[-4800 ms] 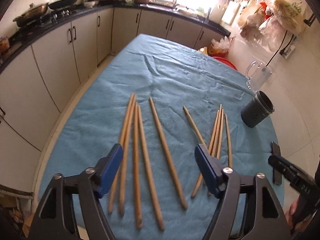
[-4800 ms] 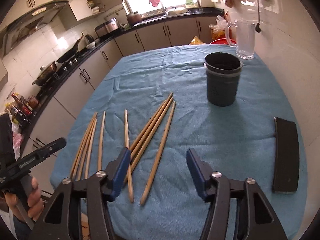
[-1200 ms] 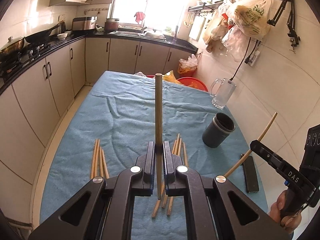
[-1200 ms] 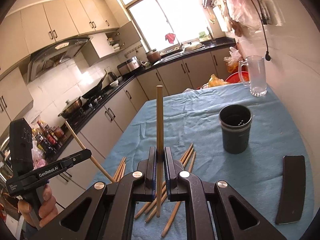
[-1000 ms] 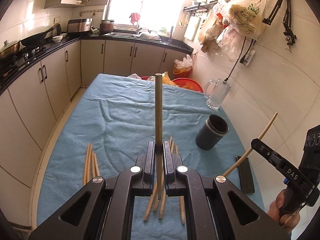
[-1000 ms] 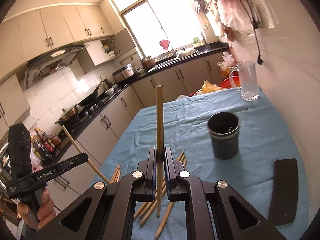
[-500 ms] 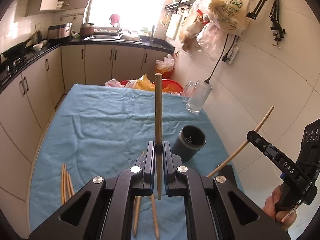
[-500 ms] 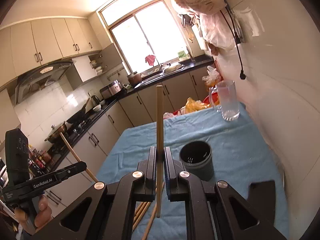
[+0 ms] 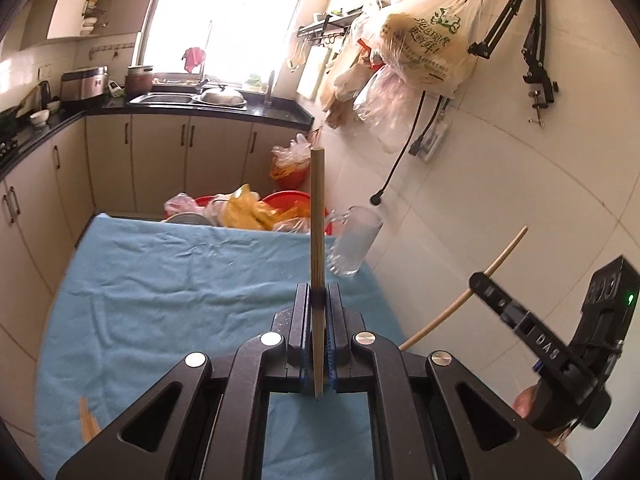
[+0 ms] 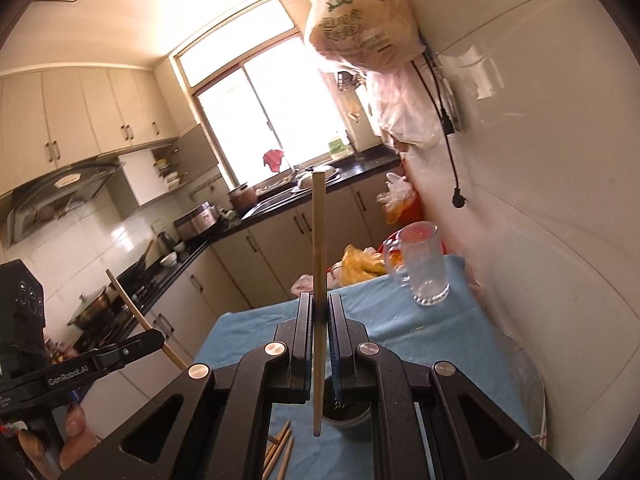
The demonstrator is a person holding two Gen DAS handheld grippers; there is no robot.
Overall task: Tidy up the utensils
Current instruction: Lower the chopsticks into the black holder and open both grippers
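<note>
Your left tongs [image 9: 319, 312] and right tongs [image 10: 319, 314] each clamp one chopstick [image 9: 317, 240] upright above the bench [image 9: 160, 280]. Next, lower both into the dark holder [image 10: 348, 414] underneath.

- The left gripper [image 9: 319, 304] is matt black plastic, built as two angular arms with triangular cut-outs behind the jaws.
- Four round silver screw heads sit in a row across its arms, just behind the jaws.
- Blue ribbed pads [image 9: 330, 354] line the inner faces of the jaws.
- The right gripper [image 10: 319, 312] has the same black frame, silver screws and blue lining.
- Seen from the side, the right unit carries white letters "DAS" and a boxy black housing with a small green light.
- The left unit's side bears white lettering reading "GenRobot.AI".
</note>
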